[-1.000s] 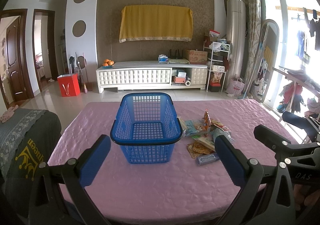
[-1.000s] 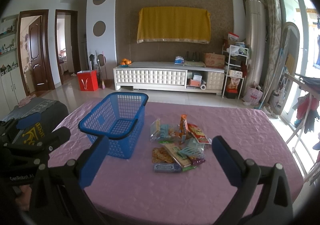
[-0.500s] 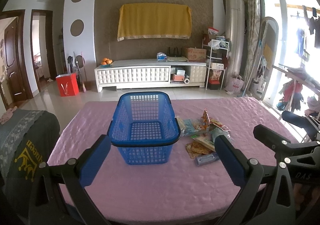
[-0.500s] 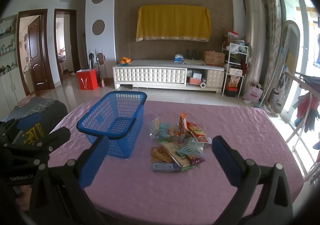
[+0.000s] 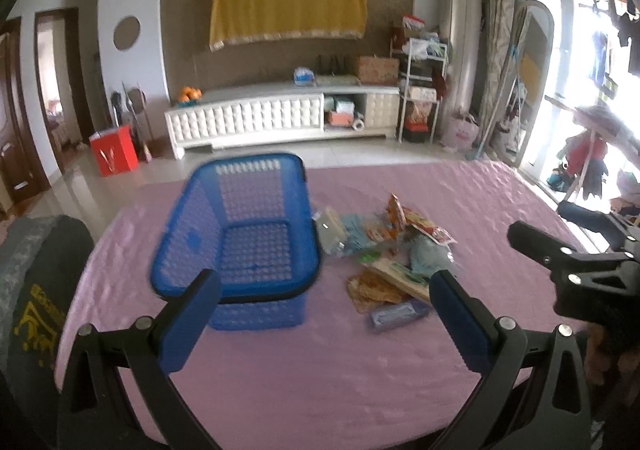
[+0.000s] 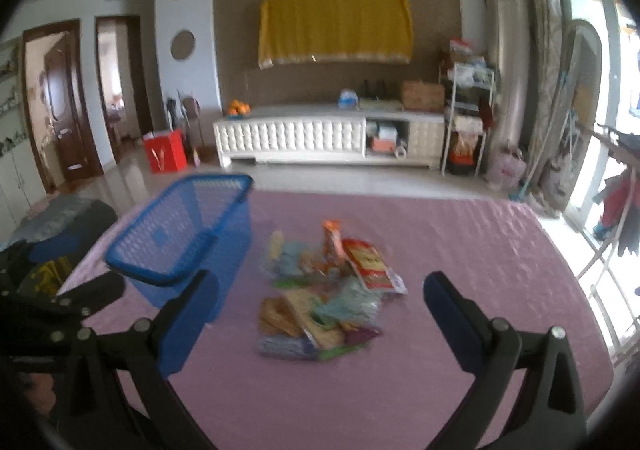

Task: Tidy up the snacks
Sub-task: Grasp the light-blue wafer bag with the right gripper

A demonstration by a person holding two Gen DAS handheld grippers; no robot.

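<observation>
- While both views are blurred, the left tongs [image 5: 324,292] hang above the near part of the table [image 5: 360,390], jaws spread wide and empty.
- Blue plastic basket [image 5: 240,234] stands empty on the pink tablecloth, left of centre, just beyond the left blue pad.
- Pile of snack packets [image 5: 390,262] lies just right of the basket, on the cloth.
- Right tongs [image 6: 316,298] are likewise released, gripping nothing, with the snack packets [image 6: 324,298] seen between their pads and the basket [image 6: 180,238] to the left.
- At the far right of the left view, the right tongs [image 5: 560,254] show as a black frame, well apart from the packets.
- Red packet [image 6: 368,262] lies on the pile's far right side.
</observation>
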